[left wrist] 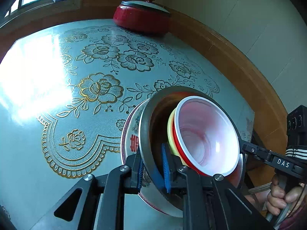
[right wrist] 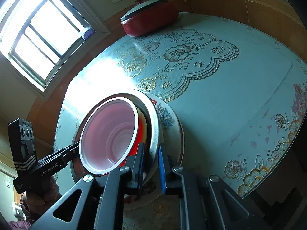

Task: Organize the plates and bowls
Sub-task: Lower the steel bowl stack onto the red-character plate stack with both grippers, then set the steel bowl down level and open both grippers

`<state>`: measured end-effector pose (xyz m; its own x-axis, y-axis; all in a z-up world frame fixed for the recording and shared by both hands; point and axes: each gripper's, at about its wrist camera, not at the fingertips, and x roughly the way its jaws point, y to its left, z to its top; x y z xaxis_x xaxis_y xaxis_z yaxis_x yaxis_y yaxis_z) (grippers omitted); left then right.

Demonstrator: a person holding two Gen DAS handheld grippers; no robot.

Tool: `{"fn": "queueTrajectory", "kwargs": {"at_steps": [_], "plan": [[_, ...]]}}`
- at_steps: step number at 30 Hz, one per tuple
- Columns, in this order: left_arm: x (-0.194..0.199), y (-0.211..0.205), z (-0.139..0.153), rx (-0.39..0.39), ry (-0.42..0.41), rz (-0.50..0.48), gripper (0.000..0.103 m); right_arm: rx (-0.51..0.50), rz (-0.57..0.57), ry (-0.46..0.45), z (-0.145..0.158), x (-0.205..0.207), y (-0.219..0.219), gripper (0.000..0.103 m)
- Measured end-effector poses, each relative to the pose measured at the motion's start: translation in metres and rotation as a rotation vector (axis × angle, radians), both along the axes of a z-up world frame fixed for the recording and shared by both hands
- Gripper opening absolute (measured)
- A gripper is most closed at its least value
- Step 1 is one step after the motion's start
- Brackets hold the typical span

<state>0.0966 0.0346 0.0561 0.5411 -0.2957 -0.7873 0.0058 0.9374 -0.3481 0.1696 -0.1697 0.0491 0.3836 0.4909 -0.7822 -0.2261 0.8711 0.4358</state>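
Left tool [left wrist: 153,169] angled down, clamped on metal bowl [left wrist: 145,134] rim, right tool [right wrist: 151,165] pinching the opposite rim.

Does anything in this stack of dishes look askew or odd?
Yes: the red bowl and the yellow bowl beneath it sit off-centre in the metal bowl, crowded toward one rim. No spill or damage shows.
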Motion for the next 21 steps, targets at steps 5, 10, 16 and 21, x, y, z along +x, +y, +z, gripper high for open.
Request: {"fn": "queueTrajectory", "kwargs": {"at_steps": [5,10,16,21], "plan": [[-0.004,0.0,0.004,0.022,-0.029,0.007,0.018,-0.008,-0.025,-0.033,0.009,-0.001,-0.002,0.015],[-0.01,0.003,0.011,0.023,-0.067,0.032,0.02,0.014,-0.014,-0.086,0.024,-0.001,0.002,0.021],[-0.015,0.006,0.014,0.04,-0.09,0.057,0.024,-0.043,0.043,-0.093,0.027,0.009,0.025,0.021],[-0.021,0.006,0.015,0.057,-0.114,0.059,0.028,-0.115,0.059,-0.081,0.019,0.014,0.037,0.022]]}}
